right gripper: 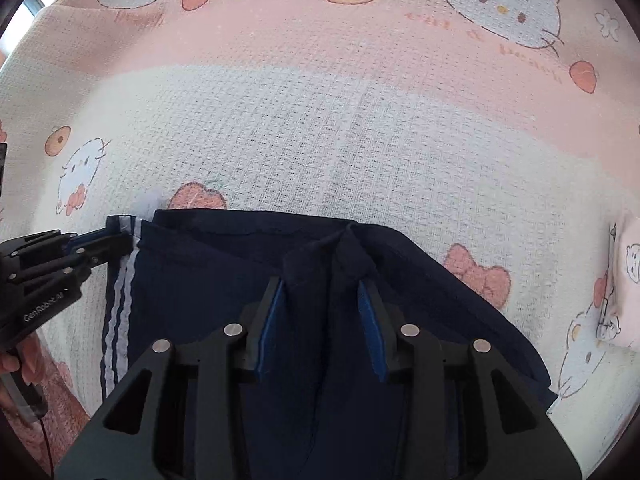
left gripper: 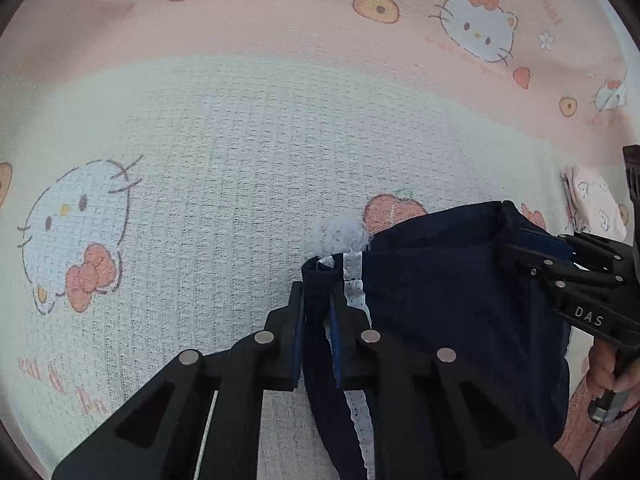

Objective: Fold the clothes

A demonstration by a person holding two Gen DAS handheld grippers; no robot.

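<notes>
Navy shorts (right gripper: 248, 280) with white side stripes (right gripper: 120, 304) lay spread on your cartoon-cat blanket (right gripper: 320, 140), well in from its edges. Your left tongs (left gripper: 318, 300) had clamped narrowly on the striped waistband corner; your right tongs (right gripper: 322, 292) gripped a bunched fold of dark fabric at the opposite corner.

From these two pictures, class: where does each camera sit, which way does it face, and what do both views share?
Left wrist: on the left gripper, looking down at the navy garment on the cartoon-print blanket; right gripper and a hand at right.
Right wrist: on the right gripper, facing down at the same garment; left gripper at left.
Shared: garment, blanket, both grippers.
</notes>
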